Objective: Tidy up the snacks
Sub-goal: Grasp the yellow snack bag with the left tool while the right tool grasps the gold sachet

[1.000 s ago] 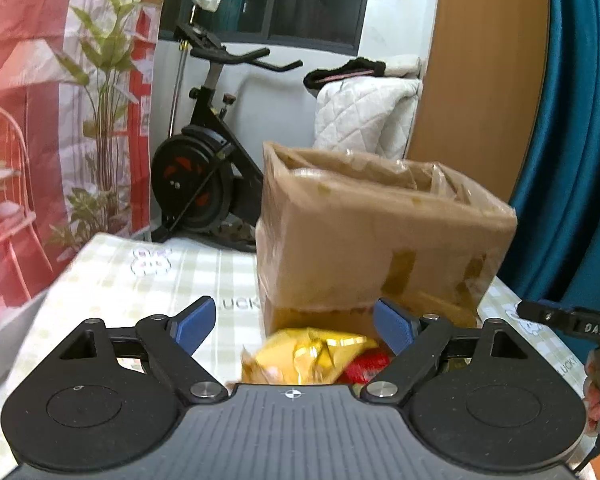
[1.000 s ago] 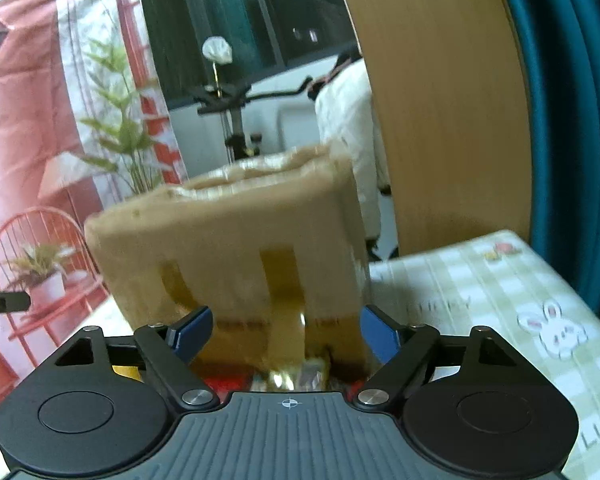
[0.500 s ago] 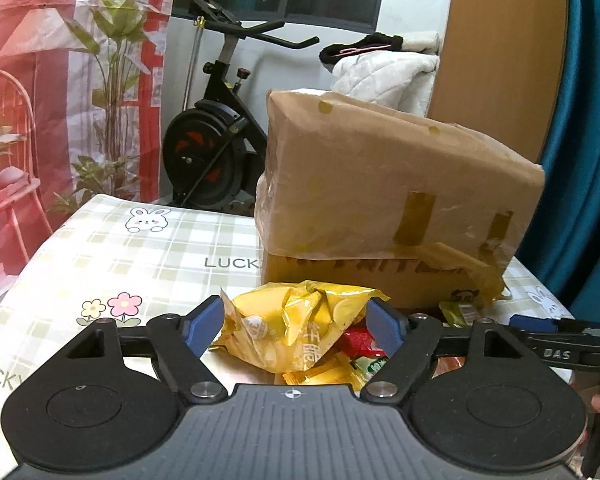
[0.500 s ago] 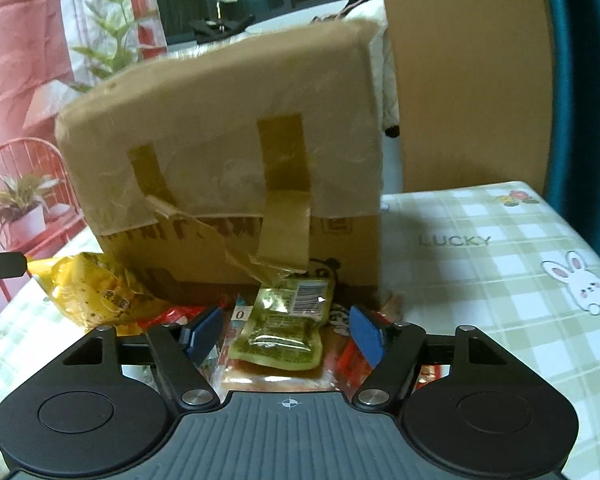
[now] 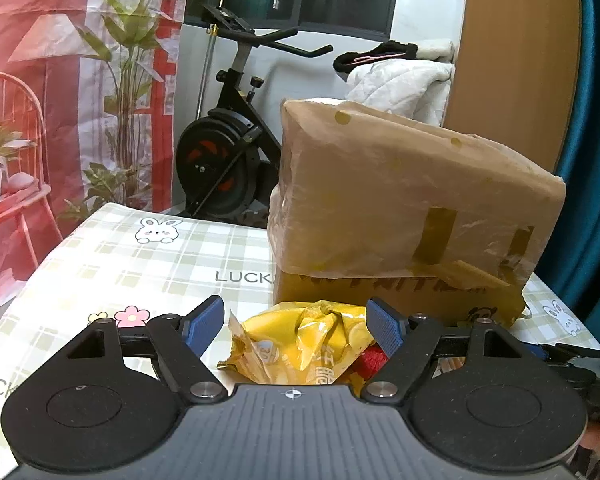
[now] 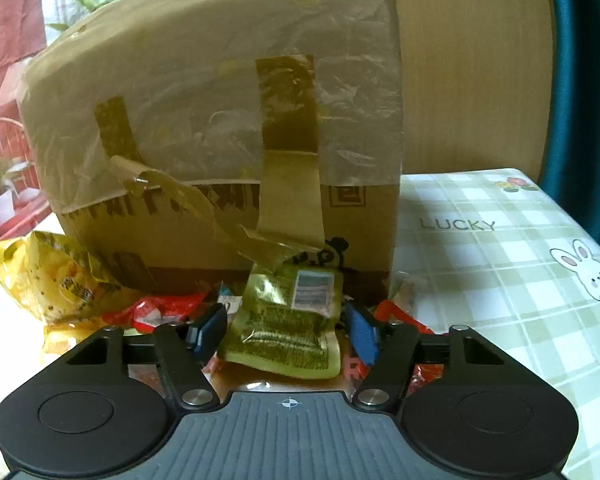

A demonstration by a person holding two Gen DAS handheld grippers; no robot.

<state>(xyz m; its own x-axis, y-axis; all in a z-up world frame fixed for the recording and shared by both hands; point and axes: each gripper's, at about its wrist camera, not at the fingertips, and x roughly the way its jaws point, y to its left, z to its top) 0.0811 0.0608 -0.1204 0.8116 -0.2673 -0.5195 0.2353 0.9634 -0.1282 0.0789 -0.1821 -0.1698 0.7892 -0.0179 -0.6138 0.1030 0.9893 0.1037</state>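
Left wrist view: left gripper (image 5: 296,326) jaws spread wide around a crumpled yellow snack bag (image 5: 300,348), not gripping it. The bag lies on the checked tabletop (image 5: 140,272) just before the taped brown cardboard box (image 5: 404,216). Right gripper (image 6: 286,330) jaws open, flanking a flat green snack packet (image 6: 288,324) against the box (image 6: 220,128).

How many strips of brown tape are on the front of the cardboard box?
2 on the cardboard box: a left tape strip, slanted, and a middle tape strip hanging down, its end peeled loose. Other sides are hidden.
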